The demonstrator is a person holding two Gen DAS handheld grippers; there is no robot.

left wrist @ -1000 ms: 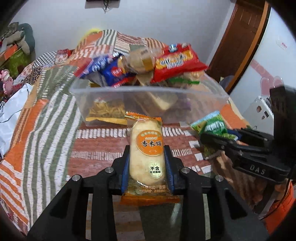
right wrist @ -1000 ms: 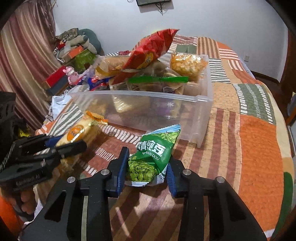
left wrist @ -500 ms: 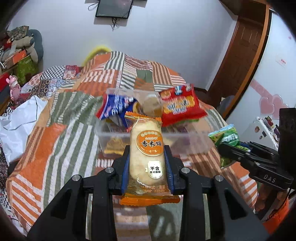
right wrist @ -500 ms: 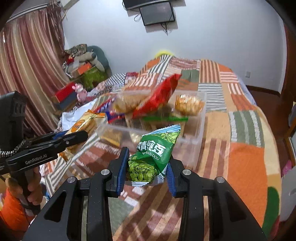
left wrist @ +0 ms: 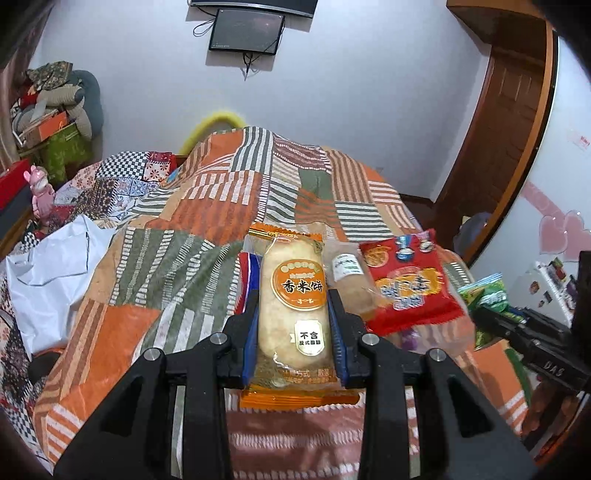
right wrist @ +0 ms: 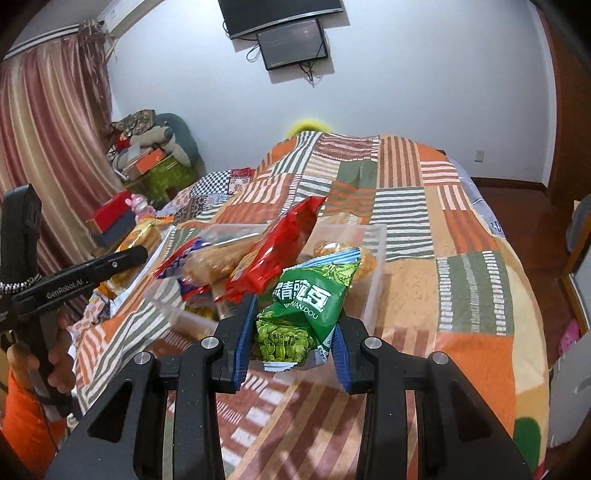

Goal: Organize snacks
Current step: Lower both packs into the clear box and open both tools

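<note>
While the left hand-held gripper (left wrist: 293,325) clamps an orange-edged rice cracker packet (left wrist: 293,306), the right hand-held gripper (right wrist: 293,332) pinches a green pea bag (right wrist: 306,306) above the clear plastic bin (right wrist: 373,273) on the patchwork-quilted bed (right wrist: 472,280).

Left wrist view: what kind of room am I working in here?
Most likely a bedroom: a bed under a striped patchwork quilt, a wall-mounted screen, and a wooden door to the right.
</note>
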